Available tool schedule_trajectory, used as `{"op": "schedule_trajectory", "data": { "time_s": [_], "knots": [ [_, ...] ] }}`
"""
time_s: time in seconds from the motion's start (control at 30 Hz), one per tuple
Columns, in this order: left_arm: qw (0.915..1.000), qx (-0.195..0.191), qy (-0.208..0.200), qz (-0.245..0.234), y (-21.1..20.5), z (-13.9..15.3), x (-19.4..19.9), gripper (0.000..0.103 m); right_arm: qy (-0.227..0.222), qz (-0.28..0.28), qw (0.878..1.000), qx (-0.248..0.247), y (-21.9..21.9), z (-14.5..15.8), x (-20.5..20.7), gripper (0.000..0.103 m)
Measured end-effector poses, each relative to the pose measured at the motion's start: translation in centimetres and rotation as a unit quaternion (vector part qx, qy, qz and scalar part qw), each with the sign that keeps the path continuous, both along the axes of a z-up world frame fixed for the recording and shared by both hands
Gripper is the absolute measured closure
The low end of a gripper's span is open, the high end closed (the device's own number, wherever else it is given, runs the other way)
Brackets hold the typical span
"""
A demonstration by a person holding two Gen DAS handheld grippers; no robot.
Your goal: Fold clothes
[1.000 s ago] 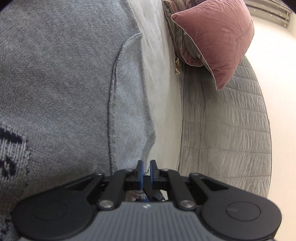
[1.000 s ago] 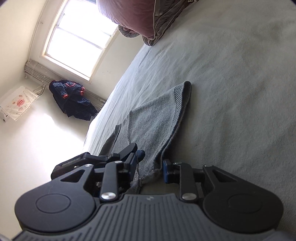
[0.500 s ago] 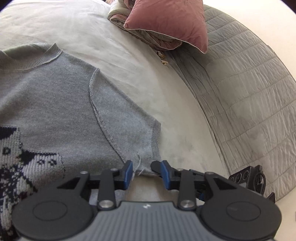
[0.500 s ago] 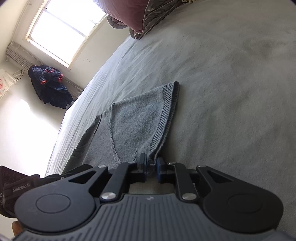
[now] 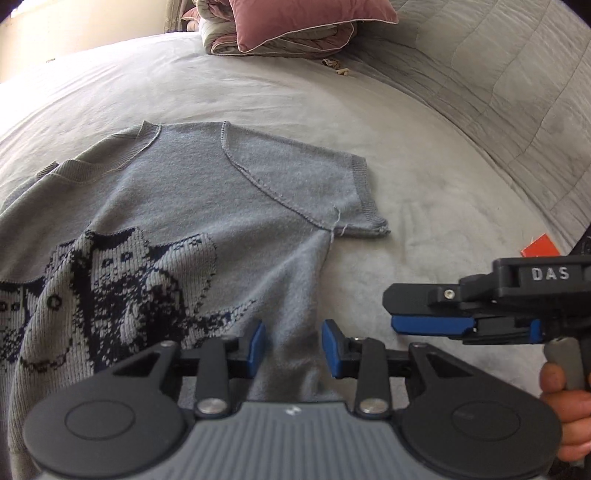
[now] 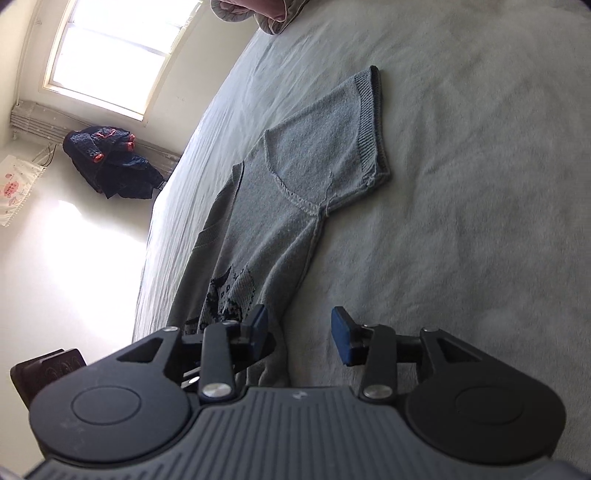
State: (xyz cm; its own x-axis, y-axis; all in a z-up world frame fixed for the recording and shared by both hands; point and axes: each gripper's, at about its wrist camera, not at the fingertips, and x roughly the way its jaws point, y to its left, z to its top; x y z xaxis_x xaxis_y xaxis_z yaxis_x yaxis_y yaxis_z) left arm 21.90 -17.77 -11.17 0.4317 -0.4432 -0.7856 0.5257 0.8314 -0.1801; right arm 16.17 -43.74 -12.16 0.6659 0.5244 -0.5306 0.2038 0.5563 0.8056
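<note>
A grey knit sweater (image 5: 207,192) with a navy cat pattern lies flat on the grey bed (image 5: 424,192). Its short sleeve (image 5: 325,184) is spread out to the right, a loose thread hanging at the armpit. My left gripper (image 5: 293,345) is open just above the sweater's side edge, and the fabric runs under the gap between its fingers. In the right wrist view the same sweater (image 6: 288,192) stretches away. My right gripper (image 6: 299,328) stands open beside the side edge, its left finger over the cloth. A hand (image 5: 561,398) holds the right gripper (image 5: 399,312) at the right.
A pink pillow (image 5: 306,18) on a folded quilt sits at the head of the bed. A quilted grey cover (image 5: 498,92) drapes the right side, with an orange object (image 5: 537,247) beyond. A window (image 6: 110,55) and a dark jacket (image 6: 110,162) are across the room.
Both grippers have let go of the sleeve's lower corner and drawn back toward the sweater's side. The right gripper, shut half a second ago, is now open. The sleeve lies flat.
</note>
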Motion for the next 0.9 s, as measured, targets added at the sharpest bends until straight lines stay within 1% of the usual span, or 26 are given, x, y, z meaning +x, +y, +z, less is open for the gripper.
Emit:
{"op": "schedule_trajectory", "data": {
  "time_s": [0.03,0.07,0.1,0.17,0.2,0.23,0.27,0.33,0.37,0.4,0.5,0.63,0.7,0.73,0.8,0.83,0.9],
  "knots": [
    [1.0,-0.004,-0.004,0.003,0.2,-0.3,-0.1,0.07,-0.001,-0.001,1.0,0.004,0.2,-0.1,-0.7,0.06],
    [0.9999,-0.012,-0.007,0.008,0.6,-0.5,-0.1,0.076,0.0,-0.004,1.0,0.007,0.3,-0.3,-1.4,0.06],
    [0.9994,-0.03,-0.002,0.018,1.3,-0.8,0.0,0.084,0.0,-0.007,1.0,0.011,0.4,-0.5,-2.1,0.06],
    [0.9967,-0.07,0.01,0.039,2.9,-1.3,0.2,0.092,0.002,-0.013,1.0,0.017,0.6,-0.9,-3.5,0.06],
    [0.9932,-0.1,0.022,0.055,4.1,-1.7,0.4,0.094,0.002,-0.016,1.0,0.02,0.7,-1.2,-4.2,0.06],
    [0.988,-0.132,0.035,0.072,5.4,-2.2,0.6,0.094,0.003,-0.019,1.0,0.024,0.8,-1.4,-5.0,0.06],
    [0.9828,-0.156,0.046,0.089,6.6,-2.6,0.6,0.095,0.004,-0.022,0.999,0.027,0.9,-1.6,-5.7,0.06],
    [0.9755,-0.183,0.054,0.109,8.4,-3.5,0.6,0.097,0.002,-0.028,0.999,0.03,0.7,-1.9,-6.7,0.061],
    [0.9743,-0.188,0.053,0.112,8.9,-3.8,0.5,0.098,0.001,-0.031,0.999,0.031,0.8,-2.0,-7.2,0.061],
    [0.9737,-0.191,0.05,0.113,9.3,-4.1,0.4,0.101,-0.001,-0.032,0.999,0.034,0.8,-2.1,-7.7,0.061],
    [0.9714,-0.205,0.041,0.112,10.2,-4.9,-0.1,0.101,-0.005,-0.034,0.998,0.043,1.0,-2.4,-8.8,0.061],
    [0.9712,-0.204,0.029,0.119,9.7,-4.9,-0.7,0.1,-0.008,-0.039,0.997,0.068,1.2,-3.1,-10.0,0.063],
    [0.9741,-0.189,0.029,0.121,9.3,-4.2,-0.6,0.1,-0.007,-0.039,0.997,0.071,1.4,-3.4,-10.4,0.073],
    [0.9771,-0.177,0.023,0.116,8.8,-3.5,-0.6,0.1,-0.006,-0.038,0.997,0.068,1.4,-3.5,-10.7,0.076],
    [0.983,-0.152,0.01,0.102,7.6,-2.2,-0.5,0.099,-0.005,-0.037,0.998,0.054,1.4,-3.2,-11.2,0.087],
    [0.9859,-0.141,-0.004,0.09,6.9,-1.4,-0.5,0.099,-0.006,-0.04,0.998,0.043,1.4,-2.8,-11.5,0.09],
    [0.9904,-0.12,-0.032,0.061,5.3,0.3,-0.6,0.096,-0.017,-0.043,0.999,0.018,1.8,-1.8,-12.1,0.091]
  ]
}}
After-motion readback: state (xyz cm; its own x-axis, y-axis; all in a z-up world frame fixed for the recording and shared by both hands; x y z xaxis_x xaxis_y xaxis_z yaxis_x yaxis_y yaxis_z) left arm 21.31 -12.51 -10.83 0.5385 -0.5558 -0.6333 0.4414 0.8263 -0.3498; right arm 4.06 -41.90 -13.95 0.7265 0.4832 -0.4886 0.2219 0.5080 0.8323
